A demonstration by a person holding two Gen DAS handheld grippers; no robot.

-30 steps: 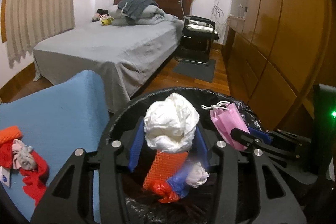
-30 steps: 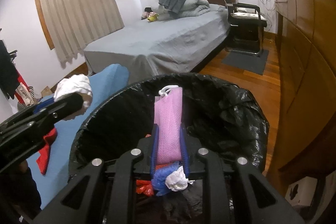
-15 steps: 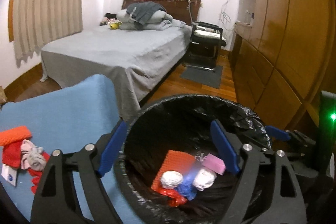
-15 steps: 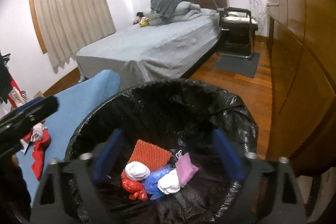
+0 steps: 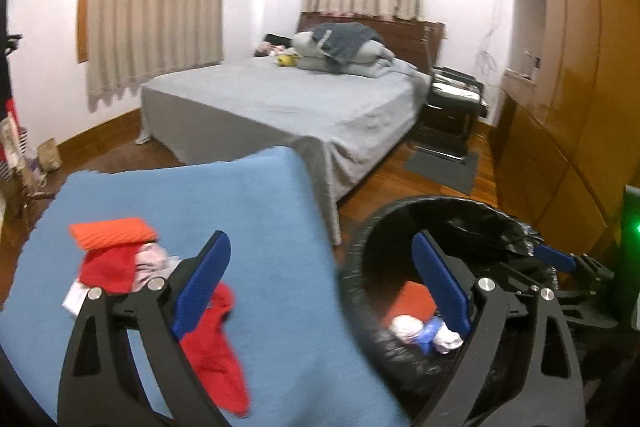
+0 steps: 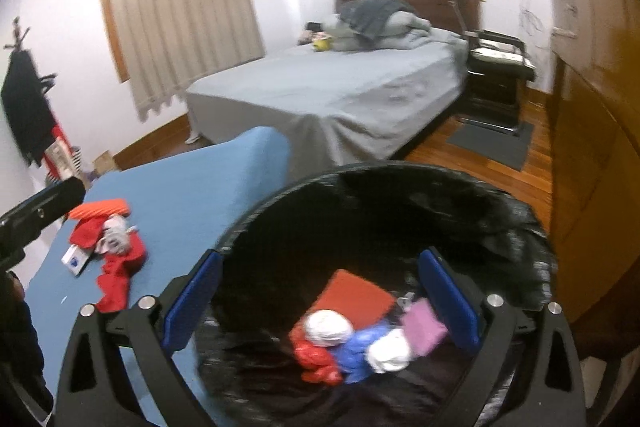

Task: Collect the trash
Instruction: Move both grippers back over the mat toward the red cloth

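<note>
A black-lined trash bin holds an orange pad, white wads, a pink bag, and red and blue scraps. My right gripper is open and empty above the bin. My left gripper is open and empty, straddling the bin rim and the blue table. On the table lie an orange pad, red scraps, a pale crumpled wad and a small white card.
A bed with grey sheets stands behind the table. A black chair and a dark mat are on the wood floor. Wooden wardrobes line the right side. A coat rack stands far left.
Both grippers opened and dropped the white wad and the pink bag into the bin. The left gripper then swung left toward the table; the right one pulled back a little.
</note>
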